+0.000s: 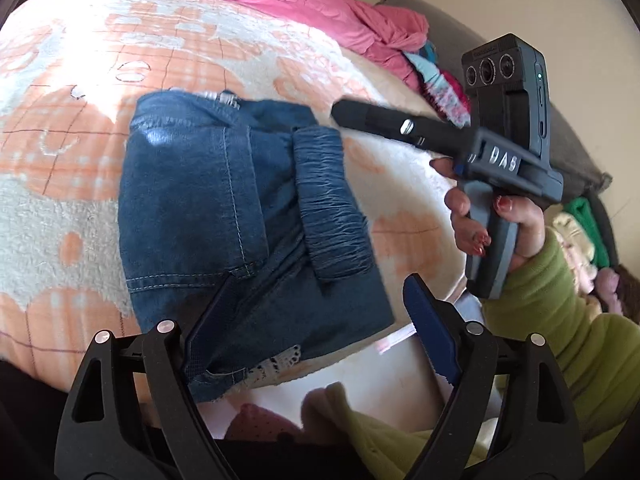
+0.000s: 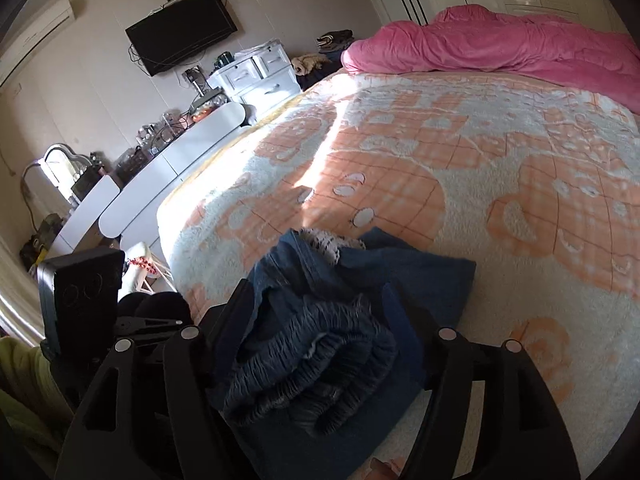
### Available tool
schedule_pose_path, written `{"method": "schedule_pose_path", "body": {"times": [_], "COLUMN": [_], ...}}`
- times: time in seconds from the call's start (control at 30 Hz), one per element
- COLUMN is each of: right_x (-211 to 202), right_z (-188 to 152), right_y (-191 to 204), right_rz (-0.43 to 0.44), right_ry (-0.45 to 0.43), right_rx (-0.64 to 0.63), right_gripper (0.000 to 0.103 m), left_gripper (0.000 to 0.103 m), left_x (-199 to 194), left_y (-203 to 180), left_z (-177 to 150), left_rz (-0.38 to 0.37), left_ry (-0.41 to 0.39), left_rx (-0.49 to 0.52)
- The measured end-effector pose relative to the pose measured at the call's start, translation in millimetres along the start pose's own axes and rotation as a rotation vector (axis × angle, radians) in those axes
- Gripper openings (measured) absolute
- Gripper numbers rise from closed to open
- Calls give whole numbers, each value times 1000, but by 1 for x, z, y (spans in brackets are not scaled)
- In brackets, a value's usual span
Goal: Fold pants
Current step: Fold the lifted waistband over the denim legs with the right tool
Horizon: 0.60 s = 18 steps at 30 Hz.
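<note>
Folded denim pants (image 1: 224,216) at frame centre on the blanket (image 1: 60,208): soft, limp, fairly heavy; best gripped at the thick waistband (image 1: 328,200). Left gripper (image 1: 316,332) apart; right gripper (image 2: 320,344) apparently spread around the waistband.

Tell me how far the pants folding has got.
Done: the jeans lie folded into a compact bundle on the blanket, waistband on top. In hand: nothing; the left gripper is open over the near edge, and the right gripper hovers beside the bundle. Left: perhaps only a final tidy.
</note>
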State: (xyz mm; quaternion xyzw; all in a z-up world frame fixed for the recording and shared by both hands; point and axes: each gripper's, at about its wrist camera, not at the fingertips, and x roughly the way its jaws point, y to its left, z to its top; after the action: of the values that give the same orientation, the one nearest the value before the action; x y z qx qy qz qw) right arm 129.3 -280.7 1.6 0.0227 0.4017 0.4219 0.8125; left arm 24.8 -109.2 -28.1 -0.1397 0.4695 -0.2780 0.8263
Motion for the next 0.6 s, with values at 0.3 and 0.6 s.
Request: {"method": "schedule_pose_path", "body": {"times": [0.3,0.6], "right_x": [16,-35], "right_z": [-30,-33], "right_y": [-16,6], "right_rz": [-192,-222], "right_ry": [81,-50], "right_rx": [43,8], "right_gripper": [70,75], "left_gripper": [88,93], "left_x": [-4,-25], "left_y": [-11,-9], "left_z": [1,10], "left_rz": [66,181], "left_ry": [-24,-68], "left_rx": [11,12]}}
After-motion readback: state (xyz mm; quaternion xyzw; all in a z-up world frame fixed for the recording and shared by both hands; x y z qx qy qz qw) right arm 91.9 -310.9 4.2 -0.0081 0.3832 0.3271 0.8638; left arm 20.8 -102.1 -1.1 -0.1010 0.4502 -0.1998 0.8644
